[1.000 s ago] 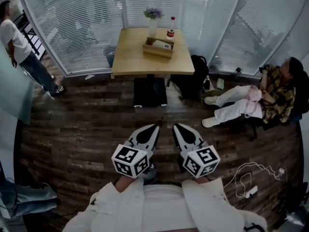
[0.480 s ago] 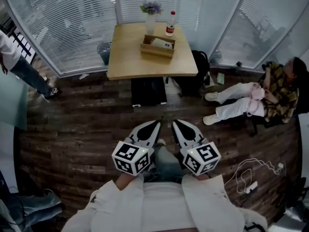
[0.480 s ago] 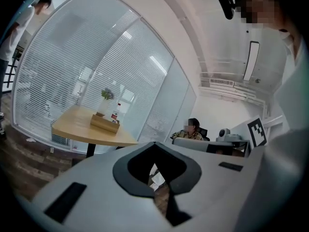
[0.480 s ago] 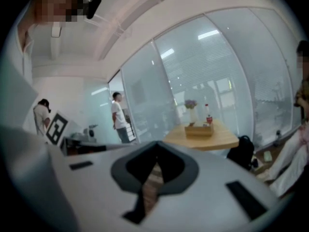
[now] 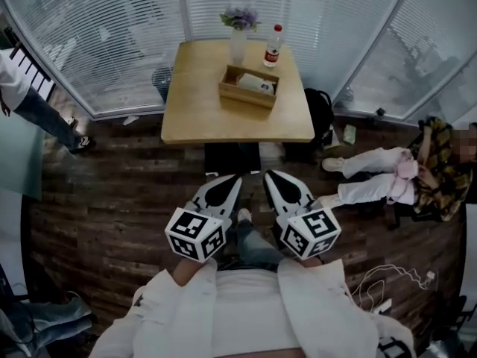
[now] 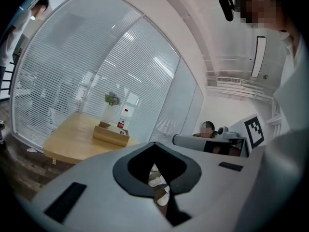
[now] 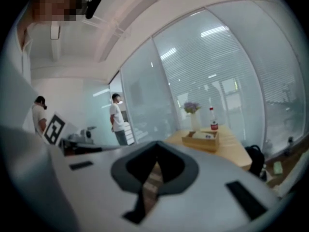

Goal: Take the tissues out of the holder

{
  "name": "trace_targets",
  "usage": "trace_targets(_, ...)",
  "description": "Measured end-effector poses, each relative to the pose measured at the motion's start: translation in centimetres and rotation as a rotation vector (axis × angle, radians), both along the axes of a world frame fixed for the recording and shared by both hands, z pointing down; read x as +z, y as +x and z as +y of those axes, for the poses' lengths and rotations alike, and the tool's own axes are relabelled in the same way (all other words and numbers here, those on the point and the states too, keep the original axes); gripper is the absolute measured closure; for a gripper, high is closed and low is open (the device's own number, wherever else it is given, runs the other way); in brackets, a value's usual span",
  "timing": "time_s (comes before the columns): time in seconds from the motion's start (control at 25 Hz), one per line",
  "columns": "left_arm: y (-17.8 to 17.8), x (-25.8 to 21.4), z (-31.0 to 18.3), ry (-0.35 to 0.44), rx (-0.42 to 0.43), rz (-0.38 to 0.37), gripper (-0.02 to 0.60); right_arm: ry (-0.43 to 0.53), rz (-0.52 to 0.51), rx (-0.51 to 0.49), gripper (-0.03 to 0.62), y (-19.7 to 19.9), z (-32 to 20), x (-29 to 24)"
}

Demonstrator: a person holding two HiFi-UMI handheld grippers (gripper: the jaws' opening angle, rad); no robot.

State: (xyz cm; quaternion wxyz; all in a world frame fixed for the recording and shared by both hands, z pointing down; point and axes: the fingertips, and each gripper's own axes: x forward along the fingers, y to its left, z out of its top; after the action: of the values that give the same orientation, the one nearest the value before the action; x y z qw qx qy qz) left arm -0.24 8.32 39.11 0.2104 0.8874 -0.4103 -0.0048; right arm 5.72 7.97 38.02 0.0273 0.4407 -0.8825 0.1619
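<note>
Both claws are down low in front of the person, side by side over the dark wood floor [image 5: 112, 207]. Nowhere near the job. The left gripper [image 5: 229, 183] has its jaws pressed together with nothing in them, and its own view shows only a little diamond-shaped gap behind the tips with some floor through it. Same deal for the right gripper [image 5: 274, 179]: jaws together, empty.

The tissue holder [image 5: 244, 95] is a shallow wooden box sitting on the light wooden table [image 5: 197, 107], well apart from both claws, straight ahead of them and toward the far side of the tabletop. The tissues [image 5: 258, 83] lie flat inside it, a white pack with a bit of print on it, untouched. Just behind the holder stand a pale vase [image 5: 238, 45] with purple flowers [image 5: 240, 18] and, to its right, a bottle [image 5: 273, 48] with a red cap and red label. Both are close to the box, though I can't tell if they touch it.

Around the room: slatted blinds [image 5: 112, 28] behind the table, a black bag [image 5: 322, 114] on the floor by the table's right side, a person [image 5: 395, 177] sitting at the far right with legs stretched out, and another person [image 5: 30, 99] standing at the left edge.
</note>
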Motion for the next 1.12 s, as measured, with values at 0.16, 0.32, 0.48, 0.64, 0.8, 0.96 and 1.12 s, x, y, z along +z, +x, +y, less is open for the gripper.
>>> trace_targets(0.16, 0.4, -0.8, -5.6, 0.017, -0.033, -0.021, 0.574, 0.014, -0.03, -0.037, 0.583, 0.4, -5.6, -1.1)
trace_targets(0.32, 1.5, -1.7, -11.0, 0.034, -0.049, -0.031, 0.575, 0.03, -0.031, -0.061, 0.582, 1.2, -10.8, -1.7)
trace_targets(0.48, 2.8, -1.6, -14.5, 0.035, -0.06, -0.023, 0.574, 0.031, -0.018, -0.085, 0.583, 2.0, -14.4, -1.7)
trace_targets(0.64, 3.6, -0.8, -16.3, 0.013, -0.077, -0.015, 0.574, 0.018, 0.004, -0.109, 0.582, 2.3, -16.4, -1.4)
trace_targets(0.8, 3.8, -0.2, -17.8, -0.005, -0.084, -0.013, 0.574, 0.008, 0.029, -0.13, 0.582, 2.4, -17.3, -0.8)
trace_targets(0.96, 3.5, 0.1, -18.4, -0.014, -0.095, -0.013, 0.574, -0.033, 0.018, -0.129, 0.582, 2.5, -18.1, 0.1)
trace_targets(1.12, 2.9, 0.7, -19.3, -0.038, -0.099, -0.003, 0.574, -0.047, 0.0, -0.137, 0.583, 1.7, -19.0, 0.1)
